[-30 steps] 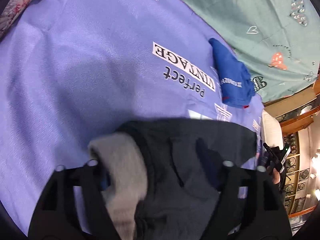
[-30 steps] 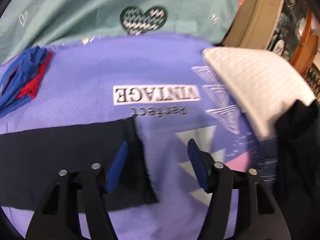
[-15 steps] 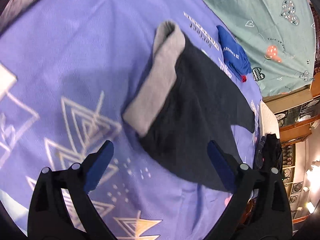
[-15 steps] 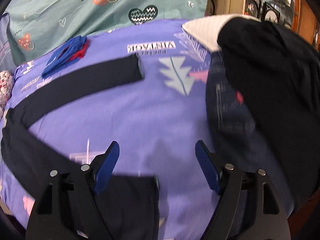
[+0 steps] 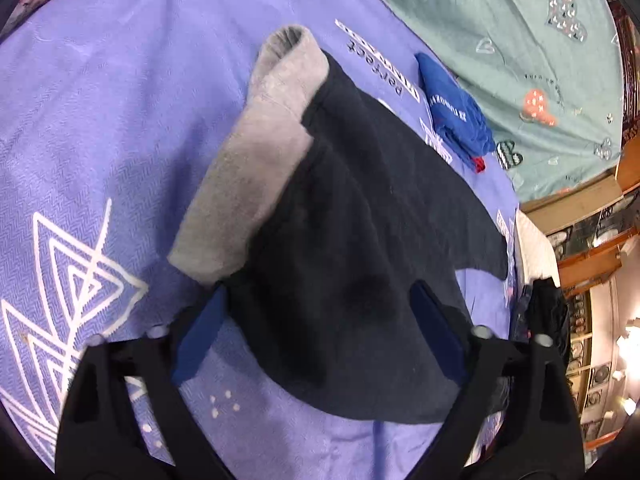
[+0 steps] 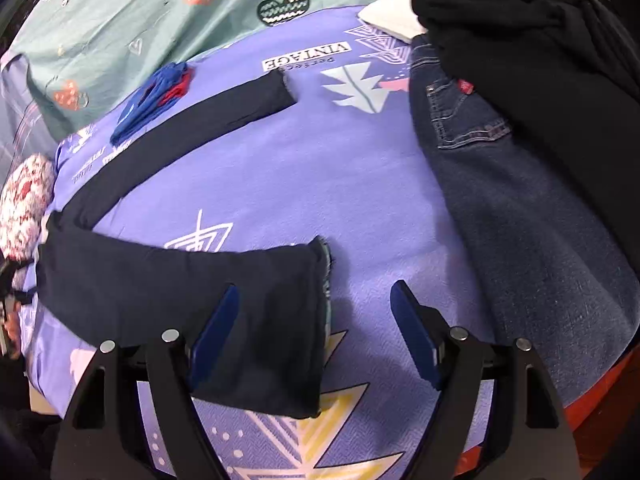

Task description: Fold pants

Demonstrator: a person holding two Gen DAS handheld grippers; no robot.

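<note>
Black pants (image 5: 360, 216) with a grey waistband (image 5: 256, 152) turned outward lie on the purple bedsheet (image 5: 100, 120). In the right wrist view the two legs spread apart in a V: the near leg (image 6: 180, 280) and the far leg (image 6: 192, 120). My left gripper (image 5: 316, 332) is open just over the seat of the pants, its jaws on either side of the fabric. My right gripper (image 6: 316, 324) is open over the hem (image 6: 320, 304) of the near leg, the left pad (image 6: 216, 324) over the cloth, the right pad (image 6: 412, 332) over bare sheet.
A folded blue garment (image 5: 456, 112) lies near the far edge of the sheet, also seen in the right wrist view (image 6: 152, 96). Blue jeans (image 6: 520, 200) and a black garment (image 6: 540, 40) lie at the right. A teal blanket (image 6: 140, 20) lies behind.
My left gripper let go of the waistband, pulled back, then moved in over the seat. My right gripper left the far leg's hem and came to the near leg's hem.
</note>
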